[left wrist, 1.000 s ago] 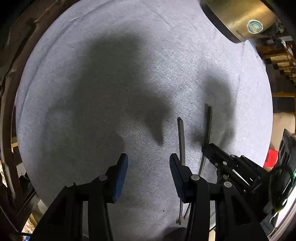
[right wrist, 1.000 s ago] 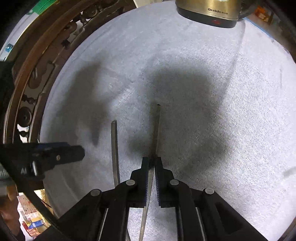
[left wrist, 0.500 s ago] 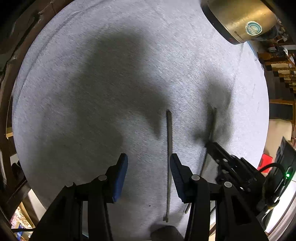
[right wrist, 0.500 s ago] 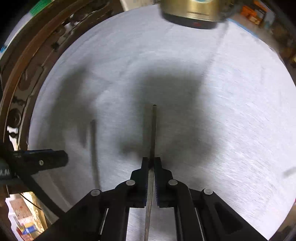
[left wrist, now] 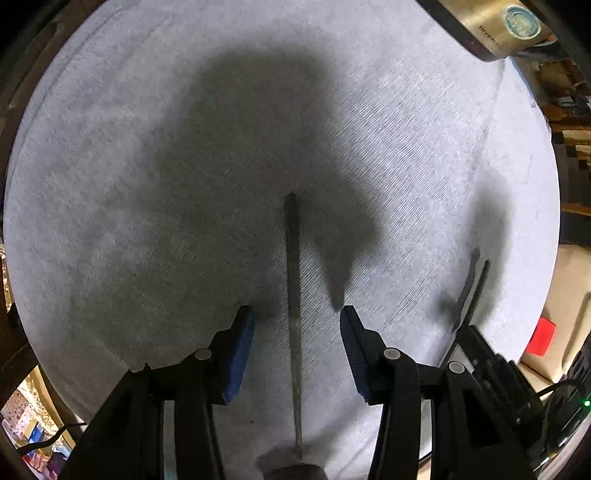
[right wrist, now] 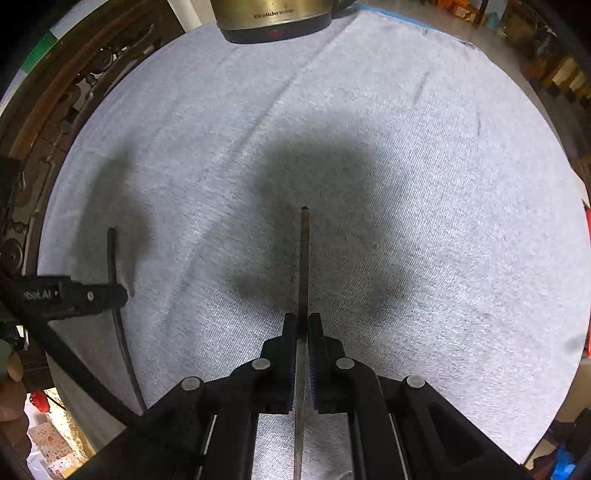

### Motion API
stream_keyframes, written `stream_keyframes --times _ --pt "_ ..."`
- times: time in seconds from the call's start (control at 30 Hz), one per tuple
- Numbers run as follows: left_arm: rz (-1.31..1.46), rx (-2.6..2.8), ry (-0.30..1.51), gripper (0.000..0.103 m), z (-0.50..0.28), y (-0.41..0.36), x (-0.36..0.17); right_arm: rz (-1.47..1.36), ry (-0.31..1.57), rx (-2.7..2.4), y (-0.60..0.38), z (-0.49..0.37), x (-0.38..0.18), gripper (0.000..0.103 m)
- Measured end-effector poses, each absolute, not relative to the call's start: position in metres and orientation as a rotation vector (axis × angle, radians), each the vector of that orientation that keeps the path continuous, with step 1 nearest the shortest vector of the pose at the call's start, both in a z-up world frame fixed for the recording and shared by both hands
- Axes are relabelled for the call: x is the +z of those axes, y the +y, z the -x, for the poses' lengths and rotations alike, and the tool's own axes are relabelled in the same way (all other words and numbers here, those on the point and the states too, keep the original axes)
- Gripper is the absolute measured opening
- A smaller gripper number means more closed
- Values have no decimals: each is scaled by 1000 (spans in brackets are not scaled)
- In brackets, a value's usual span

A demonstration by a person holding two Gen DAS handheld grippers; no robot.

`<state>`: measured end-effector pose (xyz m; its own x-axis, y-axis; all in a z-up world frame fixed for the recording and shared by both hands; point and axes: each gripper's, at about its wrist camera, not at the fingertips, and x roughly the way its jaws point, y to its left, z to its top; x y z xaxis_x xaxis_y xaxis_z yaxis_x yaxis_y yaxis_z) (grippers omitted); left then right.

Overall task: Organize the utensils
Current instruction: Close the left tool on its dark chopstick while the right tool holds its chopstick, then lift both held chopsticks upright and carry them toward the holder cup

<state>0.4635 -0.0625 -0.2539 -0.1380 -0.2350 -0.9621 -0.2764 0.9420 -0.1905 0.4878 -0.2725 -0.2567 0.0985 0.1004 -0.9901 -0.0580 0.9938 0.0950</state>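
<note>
Two thin metal utensil handles are on a grey cloth-covered round table. My left gripper is open, its blue-padded jaws on either side of one handle that lies flat on the cloth. My right gripper is shut on the second handle, which sticks out forward between its pads. In the left wrist view the right gripper and its handle are at the right. In the right wrist view the left gripper and the lying handle are at the left.
A gold-coloured electric kettle stands at the far edge of the table and also shows in the left wrist view. A carved dark wooden chair back stands past the table's left rim. A red object lies off the table's right side.
My left gripper moved right so the lying handle now sits between its open jaws. My right gripper, still shut on its handle, moved away to the right.
</note>
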Motion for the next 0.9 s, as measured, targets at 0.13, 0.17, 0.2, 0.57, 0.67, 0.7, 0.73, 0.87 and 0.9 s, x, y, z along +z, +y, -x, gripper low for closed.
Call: stream_keyframes --times 0.13,0.17,0.2,0.57,0.67,0.7,0.73,0.87,0.9 --pt "310 47 1682 45 -463 -76 -254 -43 1468 124 -276 -485 -266 6" --pt "275 41 1669 28 -464 -78 -252 -48 1469 125 -277 -485 -267 6" --pt "244 20 1657 7 -465 -83 -252 -50 1470 129 -277 -485 -268 7" --pt "111 -111 1588 6 -469 -100 -249 -43 1433 115 -283 -478 -266 6" --pt "71 -124 1550 6 -467 -103 -243 -71 1410 105 -295 -470 -259 6" --pt "54 -128 1528 6 -466 -103 -238 -80 1392 94 -300 -466 -254 6" --pt "41 -132 1510 6 -466 -103 -234 -96 1366 93 -305 -461 -248 6" --pt "-4 -170 1406 6 -450 -106 -203 -138 1250 99 -322 -436 -224 6" --pt "-25 -171 1370 6 -445 -106 -195 -143 1222 100 -325 -430 -218 6"
